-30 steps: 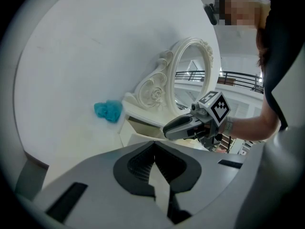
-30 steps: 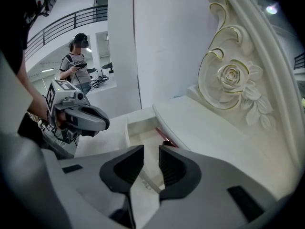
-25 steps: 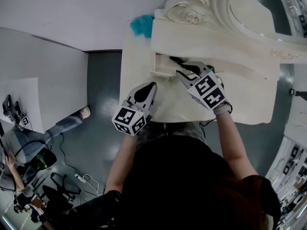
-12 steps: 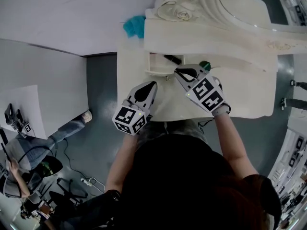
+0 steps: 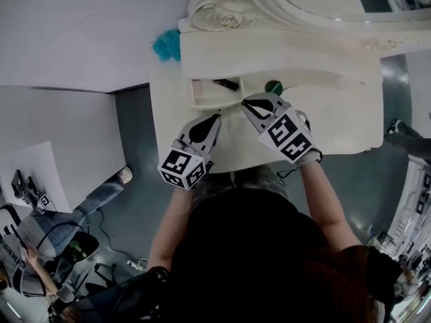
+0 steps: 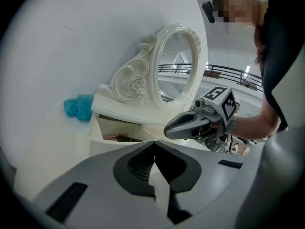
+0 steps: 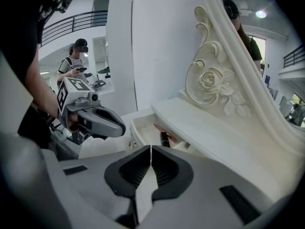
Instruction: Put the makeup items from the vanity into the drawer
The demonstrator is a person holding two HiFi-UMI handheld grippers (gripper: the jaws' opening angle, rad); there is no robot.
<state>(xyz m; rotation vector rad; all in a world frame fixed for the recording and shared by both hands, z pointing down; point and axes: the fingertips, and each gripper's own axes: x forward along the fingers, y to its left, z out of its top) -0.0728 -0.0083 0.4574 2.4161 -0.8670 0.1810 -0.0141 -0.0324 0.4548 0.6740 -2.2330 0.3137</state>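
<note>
The white vanity (image 5: 337,123) has its small drawer (image 5: 202,101) pulled out at the left. A dark slim makeup item (image 5: 225,84) lies inside it, and the same item (image 7: 165,138) shows in the right gripper view. A green round item (image 5: 274,86) sits on the vanity top just beyond my right gripper (image 5: 245,103). That gripper is shut and empty, beside the drawer's right front corner. My left gripper (image 5: 215,118) is also shut and empty, hovering just in front of the drawer. In the left gripper view the drawer (image 6: 102,133) holds pinkish and dark items (image 6: 121,138).
A carved oval mirror (image 5: 296,5) rises behind a raised shelf (image 5: 269,46) over the drawer. A teal fluffy thing (image 5: 165,44) lies at the vanity's back left by the white wall. A small knob (image 7: 133,144) sticks out of the drawer front. Another person (image 7: 76,61) stands far off.
The head view has shifted, so the vanity sits higher and further left. The right gripper has drawn back from the drawer, uncovering the green item. The left gripper has barely moved.
</note>
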